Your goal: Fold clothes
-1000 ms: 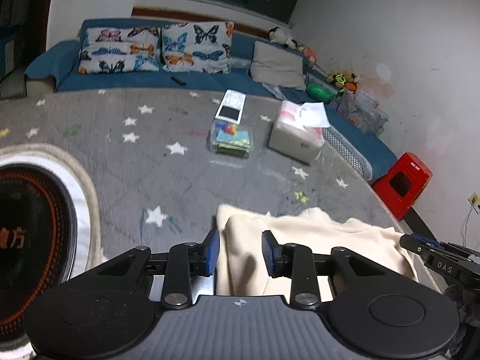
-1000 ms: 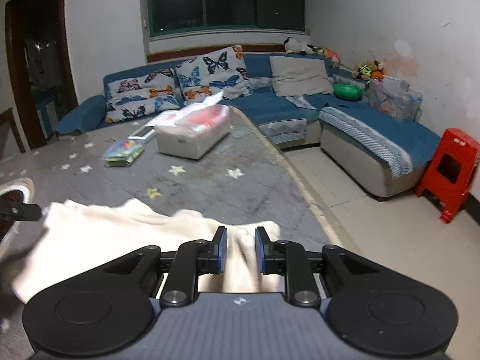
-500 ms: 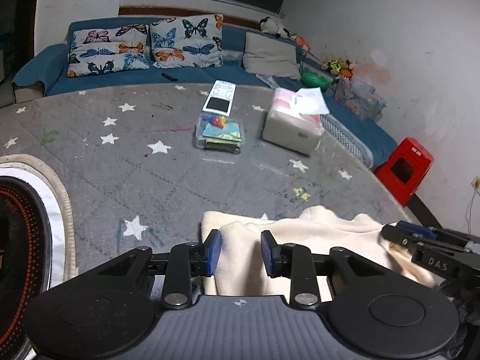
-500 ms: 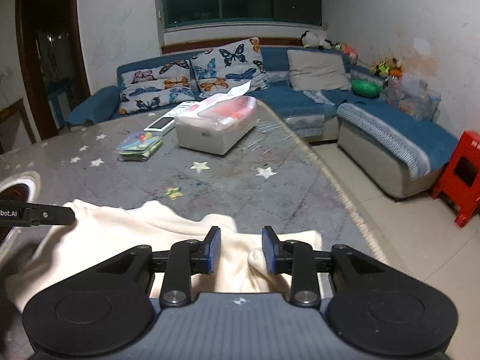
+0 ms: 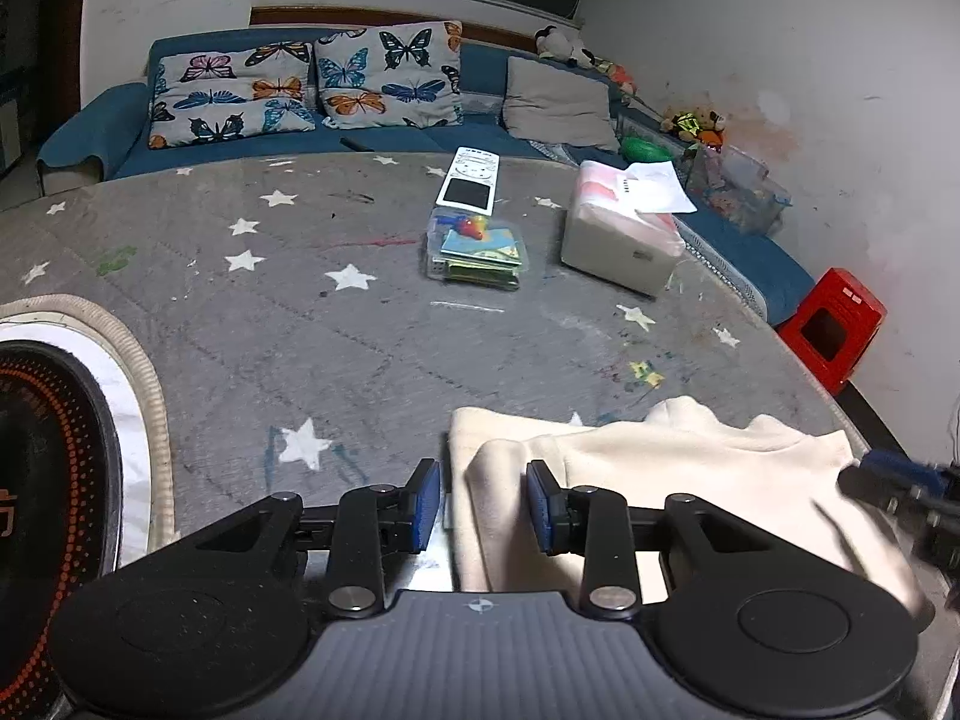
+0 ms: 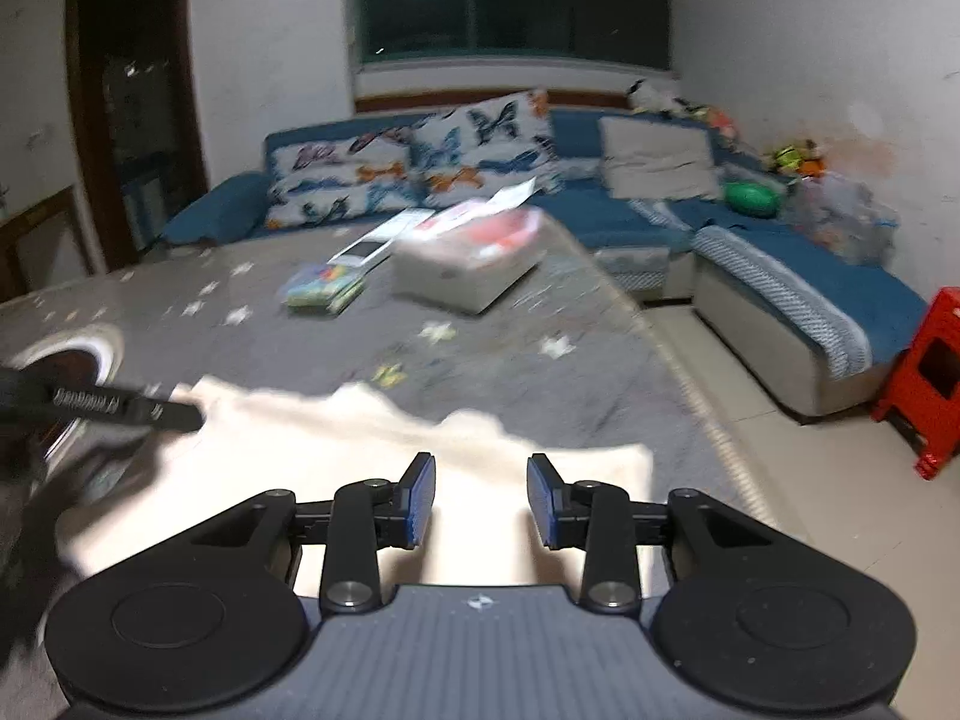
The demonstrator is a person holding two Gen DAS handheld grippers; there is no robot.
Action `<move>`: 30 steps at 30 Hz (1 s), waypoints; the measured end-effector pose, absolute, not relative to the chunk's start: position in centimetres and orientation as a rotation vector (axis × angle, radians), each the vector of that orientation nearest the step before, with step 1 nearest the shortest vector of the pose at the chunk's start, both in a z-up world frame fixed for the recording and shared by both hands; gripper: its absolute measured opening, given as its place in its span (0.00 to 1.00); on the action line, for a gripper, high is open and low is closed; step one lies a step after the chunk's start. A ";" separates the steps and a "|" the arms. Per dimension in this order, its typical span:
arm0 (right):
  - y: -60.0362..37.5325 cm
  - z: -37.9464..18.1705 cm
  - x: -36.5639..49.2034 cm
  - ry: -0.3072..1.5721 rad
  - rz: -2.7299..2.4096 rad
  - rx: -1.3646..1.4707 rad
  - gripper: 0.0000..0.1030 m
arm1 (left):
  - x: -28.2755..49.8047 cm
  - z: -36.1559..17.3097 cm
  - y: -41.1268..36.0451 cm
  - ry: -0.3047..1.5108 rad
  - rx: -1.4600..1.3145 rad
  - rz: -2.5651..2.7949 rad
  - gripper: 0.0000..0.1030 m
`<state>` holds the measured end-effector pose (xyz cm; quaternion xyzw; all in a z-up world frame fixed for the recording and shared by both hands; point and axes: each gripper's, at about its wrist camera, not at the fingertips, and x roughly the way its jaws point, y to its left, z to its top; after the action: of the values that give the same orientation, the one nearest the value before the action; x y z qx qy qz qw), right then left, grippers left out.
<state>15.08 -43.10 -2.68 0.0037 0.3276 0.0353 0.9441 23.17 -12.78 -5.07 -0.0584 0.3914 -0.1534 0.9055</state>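
A cream garment (image 5: pixel 690 474) lies folded on the grey star-patterned table cover (image 5: pixel 360 324), near its front right edge. My left gripper (image 5: pixel 483 504) stands open over the garment's left end, with cloth showing between the blue pads but not pinched. In the right wrist view the same cream garment (image 6: pixel 372 438) is spread below my right gripper (image 6: pixel 480 501), which is open just above it. The other gripper's fingers show at the edge of each view: the right one (image 5: pixel 894 480) at the garment's far end, the left one (image 6: pixel 108 408) at its left end.
On the table stand a white tissue box (image 5: pixel 624 240), a clear pack of coloured cards (image 5: pixel 477 252) and a white remote (image 5: pixel 468 180). A round cooker plate (image 5: pixel 54 480) sits at the left. A blue sofa (image 6: pixel 780 276) and a red stool (image 6: pixel 930 372) flank the table's right side.
Both grippers have opened wider and let go of the garment, which now lies flat. Each has pulled back a little; the right wrist view is blurred with motion.
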 end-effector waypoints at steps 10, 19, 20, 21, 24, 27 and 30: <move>-44.7 -3.0 16.4 0.683 0.018 0.067 0.30 | 22.8 -4.5 -12.8 0.792 -0.108 -0.307 0.35; -42.9 -3.4 17.8 0.696 0.039 0.047 0.31 | 22.8 -4.6 -13.1 0.797 -0.085 -0.293 0.38; -42.8 -3.5 18.0 0.698 0.040 0.044 0.31 | 22.7 -4.5 -13.0 0.795 -0.084 -0.293 0.39; -42.6 -3.6 18.1 0.701 0.041 0.041 0.32 | 22.6 -4.5 -13.0 0.792 -0.082 -0.294 0.40; -42.2 -3.4 17.6 0.703 0.052 0.030 0.32 | 22.1 -4.3 -12.9 0.785 -0.074 -0.295 0.41; -42.0 -2.9 16.0 0.704 0.077 0.025 0.32 | 21.4 -4.1 -12.8 0.783 -0.076 -0.299 0.43; -41.6 -2.9 14.2 0.712 0.099 0.020 0.33 | 20.4 -3.8 -12.6 0.776 -0.069 -0.305 0.45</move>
<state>14.19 -41.59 -2.90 0.0098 0.3483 0.0487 0.9361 20.39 -12.59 -3.82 -0.0337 0.3767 -0.1480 0.9138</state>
